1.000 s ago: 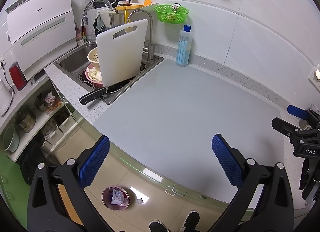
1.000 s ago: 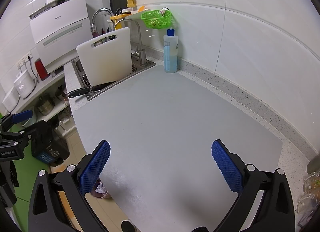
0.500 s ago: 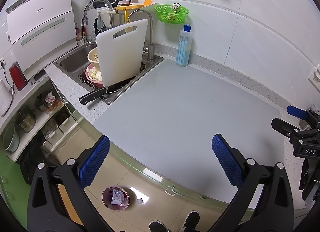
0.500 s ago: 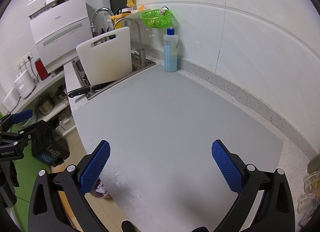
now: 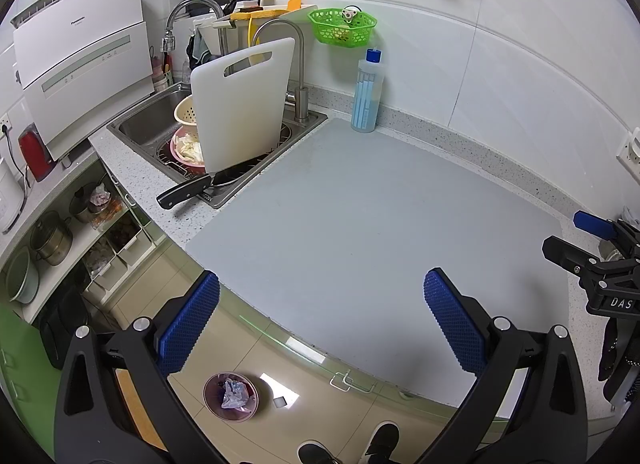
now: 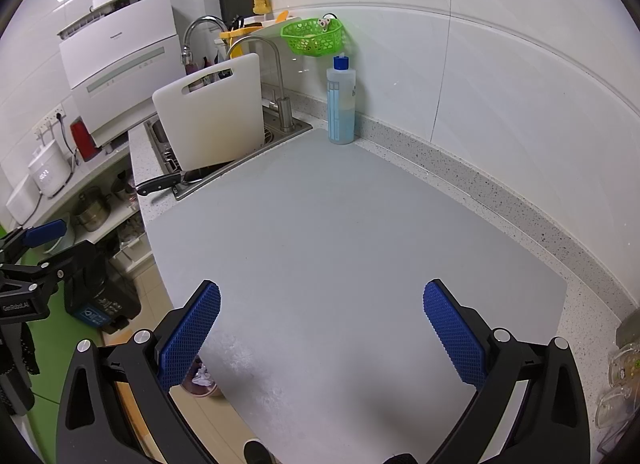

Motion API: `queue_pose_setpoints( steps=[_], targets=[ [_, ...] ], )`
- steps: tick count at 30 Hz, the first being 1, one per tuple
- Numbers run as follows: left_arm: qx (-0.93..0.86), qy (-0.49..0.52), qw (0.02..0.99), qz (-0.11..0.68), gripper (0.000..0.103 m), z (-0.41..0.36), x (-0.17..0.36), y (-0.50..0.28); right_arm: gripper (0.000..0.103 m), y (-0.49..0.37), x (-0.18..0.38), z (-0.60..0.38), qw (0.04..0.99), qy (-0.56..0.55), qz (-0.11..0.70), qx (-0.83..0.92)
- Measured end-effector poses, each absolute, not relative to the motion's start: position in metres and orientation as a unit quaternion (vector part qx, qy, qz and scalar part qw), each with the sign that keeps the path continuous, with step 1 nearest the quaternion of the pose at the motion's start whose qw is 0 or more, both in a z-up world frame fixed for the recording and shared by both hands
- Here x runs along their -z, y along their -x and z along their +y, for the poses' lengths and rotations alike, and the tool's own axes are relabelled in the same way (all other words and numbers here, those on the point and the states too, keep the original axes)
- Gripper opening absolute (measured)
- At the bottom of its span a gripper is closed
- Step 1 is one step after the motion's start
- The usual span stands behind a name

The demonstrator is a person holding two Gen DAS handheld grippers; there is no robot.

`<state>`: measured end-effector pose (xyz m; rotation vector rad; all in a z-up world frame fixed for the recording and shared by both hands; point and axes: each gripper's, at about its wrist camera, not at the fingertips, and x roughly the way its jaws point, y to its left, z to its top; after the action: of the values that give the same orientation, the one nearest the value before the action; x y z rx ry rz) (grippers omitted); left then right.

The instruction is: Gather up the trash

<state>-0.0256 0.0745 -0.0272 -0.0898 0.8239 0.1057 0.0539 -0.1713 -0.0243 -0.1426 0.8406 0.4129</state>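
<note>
Both claws wide open, nothing between the blue pads. Left claw (image 5: 320,316) hangs over the front edge of the worktop (image 5: 360,200), half over the floor. Right claw (image 6: 322,322) sits above the grey mat (image 6: 340,232), further in over the worktop.

Trash: crumpled wad (image 5: 234,394) sits inside a small pink bin (image 5: 231,397) on the floor, below the worktop edge, just right of the left claw's left finger in the left wrist view. In the right wrist view the same bin (image 6: 200,382) shows only partly behind the right claw's left pad (looks like the same wad in it, but hard to tell).

Mat surface is bare. White cutting board (image 5: 242,104) stands upright in the sink (image 5: 152,124), leaning back by the tap. Black-handled knife (image 5: 184,192) lies across the sink's front rim, handle pointing out. Blue-capped bottle (image 5: 367,92) stands at the back wall just beside the sink corner, green basket (image 5: 342,26) on the wall above it.

Person's shoes (image 5: 348,448) visible on the floor at the bottom.
</note>
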Motion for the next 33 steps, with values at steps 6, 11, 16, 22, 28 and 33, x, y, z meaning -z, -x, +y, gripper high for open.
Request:
queue_pose_setpoints(
  steps=[6,11,16,22,28,33],
  targets=[
    [-0.052,0.044,0.914,0.4,0.1,0.0744,0.0273,0.0243,0.097,-0.0528,0.0244,-0.1709,0.89,0.068,0.405,-0.199],
    [-0.052,0.045,0.914,0.401,0.1,0.0728,0.0282,0.0254,0.097,-0.053,0.0248,-0.1691,0.889,0.069,0.406,-0.201],
    [-0.053,0.044,0.914,0.401,0.1,0.0724,0.0283,0.0249,0.097,-0.0521,0.0249,-0.1691,0.889,0.069,0.407,-0.201],
    [-0.054,0.045,0.914,0.401,0.1,0.072,0.0283,0.0239,0.097,-0.052,0.0263,-0.1688,0.888,0.069,0.407,-0.202],
    [-0.053,0.049,0.912,0.404,0.1,0.0711,0.0308,0.0234,0.097,-0.0526,0.0269,-0.1692,0.888,0.068,0.408,-0.203],
    [-0.075,0.032,0.91,0.408,0.1,0.0679,0.0315,0.0228,0.097,-0.0509,0.0287,-0.1701,0.888,0.067,0.408,-0.203]
  ],
)
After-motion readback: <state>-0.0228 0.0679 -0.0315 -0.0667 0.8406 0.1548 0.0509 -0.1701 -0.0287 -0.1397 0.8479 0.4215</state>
